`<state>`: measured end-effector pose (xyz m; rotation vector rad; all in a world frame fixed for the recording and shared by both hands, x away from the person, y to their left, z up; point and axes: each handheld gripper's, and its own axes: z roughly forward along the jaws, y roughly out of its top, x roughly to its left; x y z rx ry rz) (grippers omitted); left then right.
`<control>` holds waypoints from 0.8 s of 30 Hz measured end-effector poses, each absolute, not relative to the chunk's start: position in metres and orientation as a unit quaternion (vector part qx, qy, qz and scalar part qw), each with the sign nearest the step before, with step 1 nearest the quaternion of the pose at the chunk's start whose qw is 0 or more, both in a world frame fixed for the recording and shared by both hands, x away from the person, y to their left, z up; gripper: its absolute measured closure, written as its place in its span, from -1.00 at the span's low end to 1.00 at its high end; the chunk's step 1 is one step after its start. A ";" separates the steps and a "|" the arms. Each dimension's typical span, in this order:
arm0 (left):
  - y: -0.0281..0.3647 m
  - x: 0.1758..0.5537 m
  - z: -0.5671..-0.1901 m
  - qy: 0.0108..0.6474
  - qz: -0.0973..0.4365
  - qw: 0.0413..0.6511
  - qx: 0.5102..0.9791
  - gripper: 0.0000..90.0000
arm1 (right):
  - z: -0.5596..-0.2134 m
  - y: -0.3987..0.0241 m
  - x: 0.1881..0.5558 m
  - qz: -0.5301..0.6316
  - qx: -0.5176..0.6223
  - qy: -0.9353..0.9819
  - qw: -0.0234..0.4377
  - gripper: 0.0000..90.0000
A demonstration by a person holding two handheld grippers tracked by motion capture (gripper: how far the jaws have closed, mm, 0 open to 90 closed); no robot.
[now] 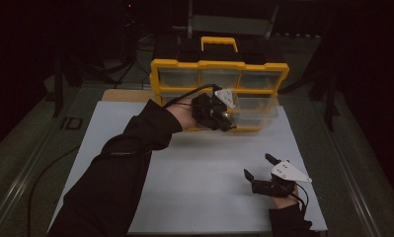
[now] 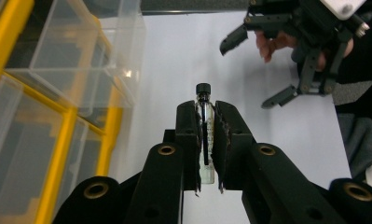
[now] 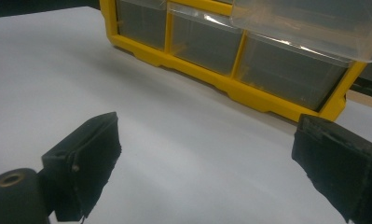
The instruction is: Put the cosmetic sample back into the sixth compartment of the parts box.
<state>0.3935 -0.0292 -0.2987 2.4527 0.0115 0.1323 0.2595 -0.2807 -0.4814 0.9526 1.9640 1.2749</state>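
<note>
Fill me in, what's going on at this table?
A person works with two tools at a white table. The left hand-held gripper is shut on a small clear vial with a black cap, held in front of a yellow drawer organizer with one clear drawer pulled out. The right hand-held gripper rests open on the table, holding nothing.

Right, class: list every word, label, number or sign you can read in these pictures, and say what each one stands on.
None can be read.
Vial in the left tongs: dark marks down its side, too small and blurred to read.
Yellow drawer cabinet: no lettering shows on its frame or clear drawers.
Grey plate on the right tongs: holes, no text.
</note>
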 end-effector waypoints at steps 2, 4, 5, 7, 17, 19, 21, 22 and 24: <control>-0.032 0.398 -0.295 0.004 0.051 0.337 0.940 0.81 | -0.481 -0.281 0.260 0.480 0.359 0.741 0.302 -0.83; -0.035 0.402 -0.292 0.006 0.051 0.338 0.940 0.81 | -0.482 -0.281 0.260 0.480 0.360 0.741 0.302 -0.83; -0.037 0.404 -0.289 0.009 0.052 0.342 0.938 0.81 | -0.482 -0.281 0.260 0.481 0.360 0.741 0.301 -0.83; -0.040 0.406 -0.286 0.007 0.054 0.347 0.936 0.81 | -0.482 -0.281 0.260 0.481 0.360 0.741 0.301 -0.83; -0.061 0.420 -0.271 0.009 0.066 0.353 0.933 0.81 | -0.481 -0.282 0.260 0.482 0.360 0.740 0.301 -0.83; -0.066 0.424 -0.270 0.014 0.065 0.354 0.933 0.81 | -0.481 -0.282 0.260 0.482 0.361 0.740 0.300 -0.83; -0.071 0.427 -0.270 0.018 0.067 0.354 0.933 0.81 | -0.482 -0.282 0.260 0.483 0.360 0.740 0.300 -0.83; -0.071 0.427 -0.270 0.018 0.067 0.354 0.933 0.81 | -0.482 -0.282 0.260 0.483 0.360 0.740 0.300 -0.83; -0.076 0.431 -0.269 0.020 0.066 0.354 0.933 0.81 | -0.482 -0.282 0.260 0.482 0.360 0.740 0.299 -0.83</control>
